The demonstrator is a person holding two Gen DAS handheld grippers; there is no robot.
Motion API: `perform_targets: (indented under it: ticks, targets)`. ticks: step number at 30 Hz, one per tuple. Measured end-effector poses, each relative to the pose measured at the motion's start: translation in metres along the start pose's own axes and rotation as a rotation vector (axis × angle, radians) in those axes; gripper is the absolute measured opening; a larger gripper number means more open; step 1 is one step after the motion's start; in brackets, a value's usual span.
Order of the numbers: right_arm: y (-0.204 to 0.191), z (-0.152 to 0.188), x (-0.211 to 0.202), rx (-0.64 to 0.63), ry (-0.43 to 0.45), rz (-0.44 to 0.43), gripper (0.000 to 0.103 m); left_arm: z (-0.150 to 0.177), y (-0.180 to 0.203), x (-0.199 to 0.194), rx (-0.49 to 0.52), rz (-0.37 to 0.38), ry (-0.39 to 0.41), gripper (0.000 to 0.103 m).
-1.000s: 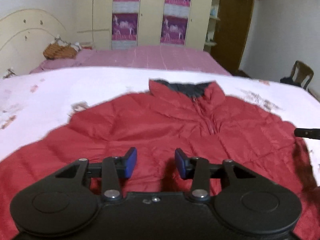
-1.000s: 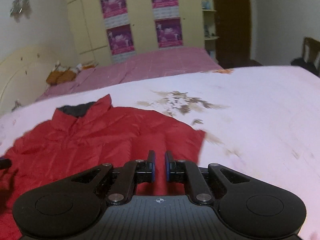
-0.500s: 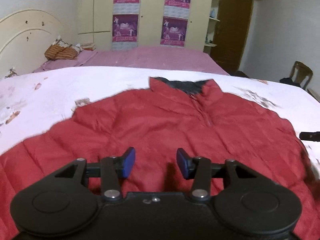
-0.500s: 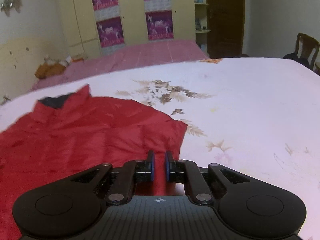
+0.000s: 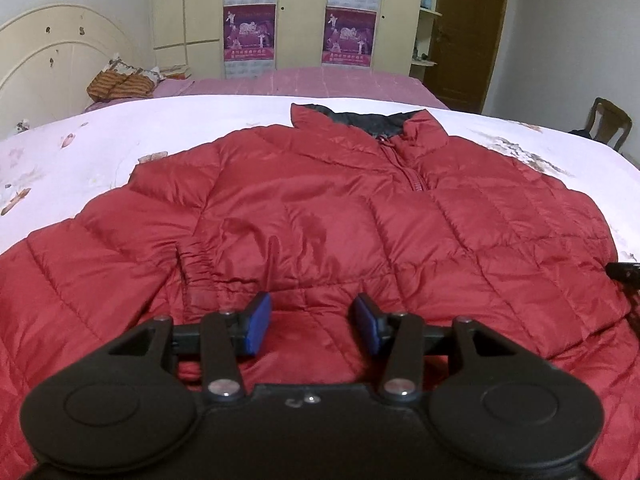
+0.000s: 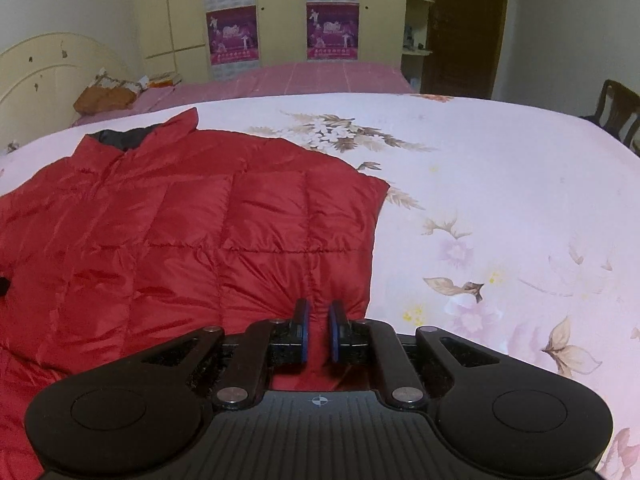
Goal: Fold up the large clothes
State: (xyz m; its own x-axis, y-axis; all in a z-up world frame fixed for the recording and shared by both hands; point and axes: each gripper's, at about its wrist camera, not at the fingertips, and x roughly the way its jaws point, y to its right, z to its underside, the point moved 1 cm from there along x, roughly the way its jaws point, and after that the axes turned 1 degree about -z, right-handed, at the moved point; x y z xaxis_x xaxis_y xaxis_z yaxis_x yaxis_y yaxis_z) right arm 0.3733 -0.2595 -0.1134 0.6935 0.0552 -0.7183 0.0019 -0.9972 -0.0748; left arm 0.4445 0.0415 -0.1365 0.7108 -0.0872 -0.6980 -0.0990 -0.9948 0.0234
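Red puffer jacket (image 5: 320, 216) lay spread front-up on the floral bedspread (image 6: 500, 200), collar toward the top of the frame.

The left gripper (image 5: 311, 322) hovered at lower centre of its view over the jacket's hem, blue pads (image 5: 258, 320) well apart and holding nothing. The right gripper (image 6: 318, 334) sat at lower centre of its view with its pads nearly together on a fold of the jacket's edge; whether fabric was truly pinched was hard to make out. The jacket's near hem was hidden beneath both gripper bodies, and its sleeves ran off the frame edges. A wooden chair (image 5: 608, 122) was cut off at the right.
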Motion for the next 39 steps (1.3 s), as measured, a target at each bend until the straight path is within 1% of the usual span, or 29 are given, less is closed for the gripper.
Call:
perform_targets:
  ticks: [5,7,8,9,11,14,15,17,19,21,22,24,25,26,27,29,30,31,32,33,34,35,36,37,39]
  targets:
    - [0.004,0.0,-0.001,-0.022,-0.017,0.014,0.009,0.001,-0.005,-0.003,-0.002,0.004,-0.008,0.047]
    - [0.003,0.0,-0.001,-0.041,-0.021,0.018,0.009,-0.003,-0.005,-0.005,-0.007,-0.001,-0.024,0.046]
    - [0.0,-0.005,-0.002,-0.06,-0.029,0.03,0.009,-0.007,-0.005,-0.007,-0.005,-0.007,-0.02,0.044]
    - [-0.003,-0.011,-0.006,-0.072,-0.009,0.03,0.009,-0.011,-0.005,-0.009,-0.009,-0.006,-0.001,0.044]
    - [-0.01,-0.025,-0.008,-0.075,0.054,0.003,0.009,-0.02,-0.008,-0.008,-0.028,0.015,0.038,0.046]
    - [-0.02,-0.048,0.008,-0.038,0.071,-0.049,0.009,-0.032,-0.007,0.009,-0.015,0.007,0.037,0.047]
    - [-0.026,-0.054,0.016,-0.048,0.076,-0.068,0.009,-0.034,-0.008,0.016,-0.014,0.004,0.03,0.047]
    - [-0.035,-0.062,0.033,-0.086,0.069,-0.077,0.009,-0.034,-0.012,0.026,-0.019,0.003,0.014,0.049]
    - [-0.031,-0.066,0.048,-0.085,0.059,-0.062,0.009,-0.033,-0.017,0.029,-0.021,-0.003,0.01,0.049]
    - [-0.015,-0.069,0.06,-0.063,0.047,0.021,0.009,-0.033,-0.02,0.029,-0.02,-0.001,0.005,0.049]
    - [-0.003,-0.069,0.064,-0.031,0.037,0.053,0.009,-0.032,-0.021,0.029,-0.019,-0.001,0.002,0.049]
    - [0.012,-0.067,0.067,0.013,0.017,0.058,0.009,-0.032,-0.021,0.03,-0.019,-0.001,-0.001,0.049]
    - [0.014,-0.066,0.065,0.013,0.014,0.055,0.009,-0.032,-0.02,0.03,-0.022,-0.004,-0.004,0.048]
    - [0.014,-0.066,0.061,0.014,0.009,0.06,0.009,-0.033,-0.019,0.028,-0.028,-0.006,-0.008,0.05]
    - [0.015,-0.066,0.052,0.024,0.014,0.052,0.009,-0.033,-0.018,0.023,-0.035,-0.008,-0.007,0.055]
    - [0.012,-0.062,0.025,0.04,0.056,0.02,0.009,-0.03,-0.018,0.008,-0.057,-0.027,0.035,0.088]
    - [0.009,-0.057,0.012,0.044,0.067,0.015,0.011,-0.025,-0.018,-0.003,-0.075,-0.046,0.06,0.094]
    - [0.007,-0.051,0.0,0.046,0.071,0.007,0.021,-0.019,-0.021,-0.014,-0.096,-0.063,0.078,0.098]
    - [0.004,-0.044,-0.012,0.049,0.084,0.006,0.072,-0.013,-0.024,-0.025,-0.12,-0.075,0.088,0.098]
    - [0.001,-0.034,-0.025,0.044,0.122,0.008,0.098,-0.004,-0.029,-0.036,-0.152,-0.091,0.09,0.098]
    - [-0.002,-0.027,-0.035,0.021,0.14,-0.004,0.098,0.006,-0.036,-0.049,-0.19,-0.111,0.095,0.097]
    - [-0.004,-0.017,-0.045,0.002,0.137,-0.005,0.098,0.017,-0.044,-0.061,-0.226,-0.13,0.104,0.095]
    - [-0.006,-0.01,-0.052,0.0,0.133,-0.015,0.094,0.03,-0.054,-0.074,-0.271,-0.154,0.109,0.094]
    - [-0.006,-0.004,-0.057,-0.004,0.121,-0.028,0.09,0.045,-0.067,-0.087,-0.328,-0.185,0.105,0.089]
    - [-0.006,0.007,-0.062,-0.008,0.091,-0.016,0.07,0.075,-0.097,-0.11,-0.461,-0.234,0.089,0.086]
